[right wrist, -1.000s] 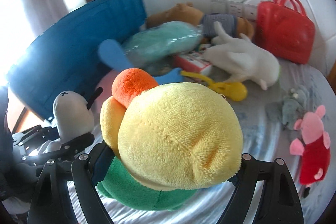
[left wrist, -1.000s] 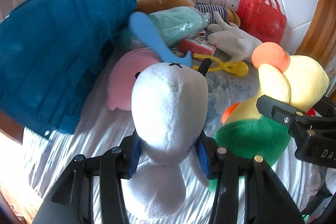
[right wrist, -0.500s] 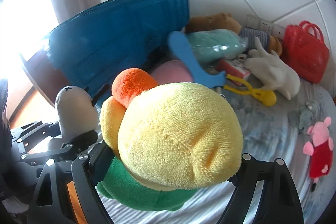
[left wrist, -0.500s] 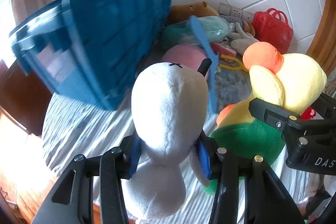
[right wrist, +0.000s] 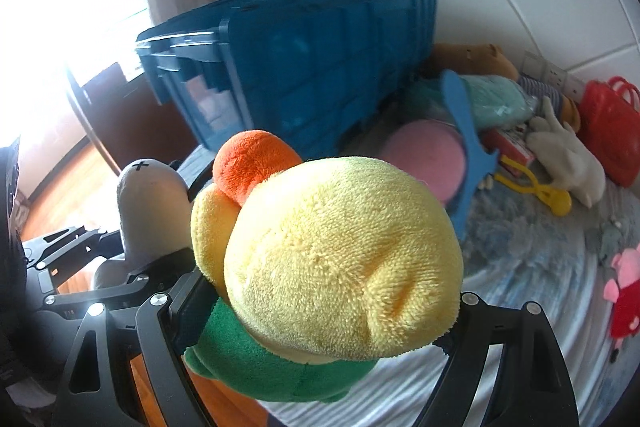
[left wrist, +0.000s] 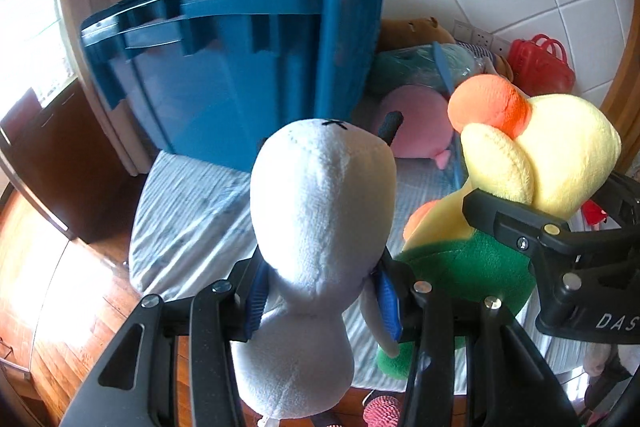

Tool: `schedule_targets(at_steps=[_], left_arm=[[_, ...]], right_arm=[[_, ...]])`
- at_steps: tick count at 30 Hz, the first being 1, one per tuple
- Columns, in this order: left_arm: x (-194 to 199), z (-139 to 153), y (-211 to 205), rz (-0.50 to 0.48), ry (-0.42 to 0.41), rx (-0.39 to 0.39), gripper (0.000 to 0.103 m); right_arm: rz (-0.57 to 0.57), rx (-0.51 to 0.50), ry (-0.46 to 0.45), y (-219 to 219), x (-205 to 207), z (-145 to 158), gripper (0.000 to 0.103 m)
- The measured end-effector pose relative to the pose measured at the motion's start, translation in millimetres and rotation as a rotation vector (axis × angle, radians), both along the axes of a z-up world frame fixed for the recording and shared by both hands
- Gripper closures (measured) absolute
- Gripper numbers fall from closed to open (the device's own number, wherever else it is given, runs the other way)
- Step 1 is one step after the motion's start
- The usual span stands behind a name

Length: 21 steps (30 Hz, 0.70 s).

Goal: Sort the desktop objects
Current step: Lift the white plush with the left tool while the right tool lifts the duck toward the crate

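Note:
My left gripper (left wrist: 322,291) is shut on a white plush toy (left wrist: 320,211), held up above the near edge of the table; it also shows in the right wrist view (right wrist: 150,199). My right gripper (right wrist: 320,311) is shut on a yellow and green plush toy (right wrist: 328,259) with an orange crest, held just right of the white one; it also shows in the left wrist view (left wrist: 532,155). A big blue plastic crate (left wrist: 248,67) stands ahead at the table's left end, its side wall facing me, and shows in the right wrist view (right wrist: 304,67) too.
On the striped cloth (left wrist: 188,211) lie a pink plush (right wrist: 424,159), a blue paddle (right wrist: 464,143), a teal bagged plush (right wrist: 496,99), a white plush (right wrist: 568,155), yellow tongs (right wrist: 536,191), a red bag (right wrist: 608,123) and a pink-red pig toy (right wrist: 624,283). Wooden floor lies below left.
Both grippers have pulled back and swung left with their plush toys. The blue crate now fills the middle of both views and the table's left edge and floor have come into sight.

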<state>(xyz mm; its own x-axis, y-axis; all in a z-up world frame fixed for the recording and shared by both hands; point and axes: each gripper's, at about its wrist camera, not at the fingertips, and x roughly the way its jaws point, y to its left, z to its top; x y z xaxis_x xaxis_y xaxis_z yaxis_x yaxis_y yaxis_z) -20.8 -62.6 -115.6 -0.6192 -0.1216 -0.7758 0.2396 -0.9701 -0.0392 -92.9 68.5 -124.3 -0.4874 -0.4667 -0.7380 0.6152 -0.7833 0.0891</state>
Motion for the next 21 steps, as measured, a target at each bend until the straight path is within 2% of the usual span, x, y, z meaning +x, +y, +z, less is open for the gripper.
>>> schedule_targets(at_steps=[13,21], left_arm=[[48.9,7.9,-53.6,0.085,0.025,0.006,0.057],[63.5,15.1,-76.3,0.114,0.032,-0.005,0.057]], right_arm=[[0.103,0.014,0.035,-70.3,40.8,11.9,0.016],[0.135,0.004,0.044,-96.1,47.9,16.8,0.016]])
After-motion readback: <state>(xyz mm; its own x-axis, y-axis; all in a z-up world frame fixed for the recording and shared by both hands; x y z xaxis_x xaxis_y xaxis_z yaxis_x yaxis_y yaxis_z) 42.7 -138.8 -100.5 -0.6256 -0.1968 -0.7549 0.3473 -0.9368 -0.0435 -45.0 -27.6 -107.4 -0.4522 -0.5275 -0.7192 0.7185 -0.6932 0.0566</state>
